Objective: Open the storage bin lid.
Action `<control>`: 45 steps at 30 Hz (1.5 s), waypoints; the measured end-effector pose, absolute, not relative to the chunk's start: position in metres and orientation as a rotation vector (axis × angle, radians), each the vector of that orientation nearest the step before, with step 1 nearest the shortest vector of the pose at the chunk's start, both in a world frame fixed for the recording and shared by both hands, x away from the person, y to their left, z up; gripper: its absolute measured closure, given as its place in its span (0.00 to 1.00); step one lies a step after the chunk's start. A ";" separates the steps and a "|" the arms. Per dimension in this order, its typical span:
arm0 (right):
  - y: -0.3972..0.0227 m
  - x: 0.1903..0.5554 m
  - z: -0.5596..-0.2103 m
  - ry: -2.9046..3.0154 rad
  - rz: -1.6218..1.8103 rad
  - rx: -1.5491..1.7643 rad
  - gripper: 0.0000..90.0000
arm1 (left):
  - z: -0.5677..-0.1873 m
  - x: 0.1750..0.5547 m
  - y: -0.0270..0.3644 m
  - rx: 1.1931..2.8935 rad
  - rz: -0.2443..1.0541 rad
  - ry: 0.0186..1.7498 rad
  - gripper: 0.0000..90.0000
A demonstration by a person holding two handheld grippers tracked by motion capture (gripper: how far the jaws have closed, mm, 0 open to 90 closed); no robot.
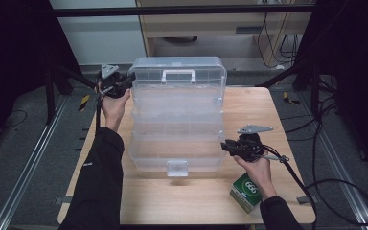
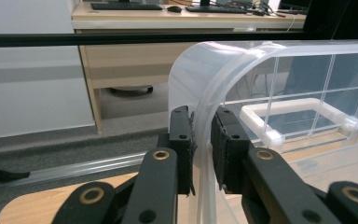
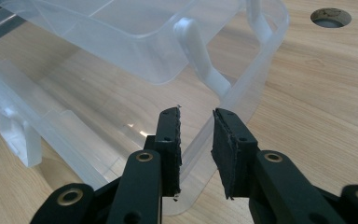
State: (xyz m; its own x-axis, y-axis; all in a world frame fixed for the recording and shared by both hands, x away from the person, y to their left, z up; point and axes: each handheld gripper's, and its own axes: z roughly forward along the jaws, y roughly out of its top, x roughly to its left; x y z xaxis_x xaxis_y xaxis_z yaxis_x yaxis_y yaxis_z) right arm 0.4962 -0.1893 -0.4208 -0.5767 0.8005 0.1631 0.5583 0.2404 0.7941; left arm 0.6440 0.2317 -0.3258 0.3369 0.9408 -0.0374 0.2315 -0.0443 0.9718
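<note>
High cam overhead facing fwd/down on table (image 1: pixel 278 110), both gripper cams close-up, all share clear storage box (image 1: pixel 177 120)

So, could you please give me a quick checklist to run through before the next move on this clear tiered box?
1. Left gripper clamped on the lid edge: ok, the rim sits between its pads.
2. Right gripper gripping the bottom tray: cannot tell; its jaws straddle the tray's corner wall, pad contact unclear.
3. Lid lifted, tiers fanned out: ok in the high view.
4. Front latch released: ok, it hangs free.
5. Green carton clear of the box: ok, it lies by the right wrist.
</note>
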 end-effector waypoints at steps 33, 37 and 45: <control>-0.189 0.497 -0.421 2.232 1.237 1.268 0.79 | -0.333 0.675 0.226 1.556 0.822 1.177 0.87; -0.189 0.497 -0.421 2.231 1.236 1.268 0.79 | -0.334 0.676 0.225 1.551 0.820 1.180 0.88; -0.187 0.496 -0.421 2.226 1.218 1.261 0.80 | -0.336 0.680 0.226 1.554 0.810 1.185 0.87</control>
